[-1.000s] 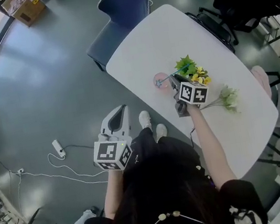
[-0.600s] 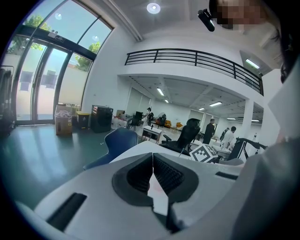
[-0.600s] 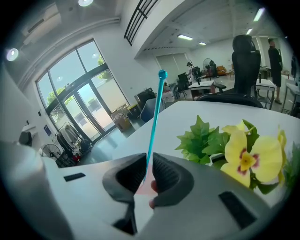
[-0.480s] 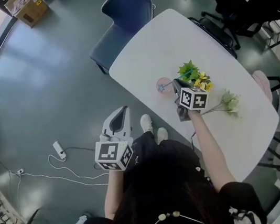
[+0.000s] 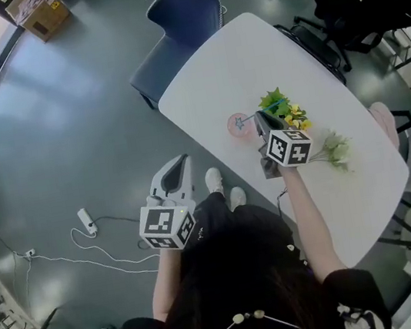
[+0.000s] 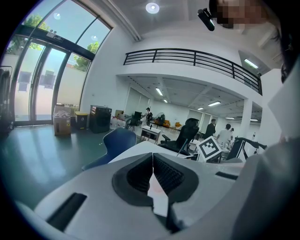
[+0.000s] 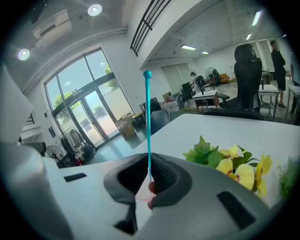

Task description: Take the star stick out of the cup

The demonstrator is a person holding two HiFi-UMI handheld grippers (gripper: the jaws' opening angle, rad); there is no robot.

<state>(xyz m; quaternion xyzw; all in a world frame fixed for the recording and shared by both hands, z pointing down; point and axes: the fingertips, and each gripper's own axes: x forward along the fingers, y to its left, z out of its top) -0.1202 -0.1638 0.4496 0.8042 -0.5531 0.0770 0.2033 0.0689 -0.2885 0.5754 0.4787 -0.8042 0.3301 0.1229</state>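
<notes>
A pink cup (image 5: 237, 129) stands on the white table (image 5: 264, 48). My right gripper (image 5: 259, 119) is just to its right, shut on the thin teal star stick (image 7: 148, 126). In the right gripper view the stick rises straight up out of the jaws to its tip (image 7: 147, 74), and a bit of pink cup (image 7: 142, 193) shows below them. In the head view the star (image 5: 241, 122) sits over the cup. Whether the stick's lower end is inside the cup is hidden. My left gripper (image 5: 175, 171) hangs shut and empty over the floor, left of the table.
Yellow and green artificial flowers (image 5: 283, 105) lie right beside the right gripper, with a white sprig (image 5: 336, 150) further right. A blue chair (image 5: 178, 24) stands at the table's far end. Black office chairs (image 5: 355, 10) are beyond the table.
The right gripper with the stick has shifted slightly right and toward the person. The left gripper has stayed where it was.
</notes>
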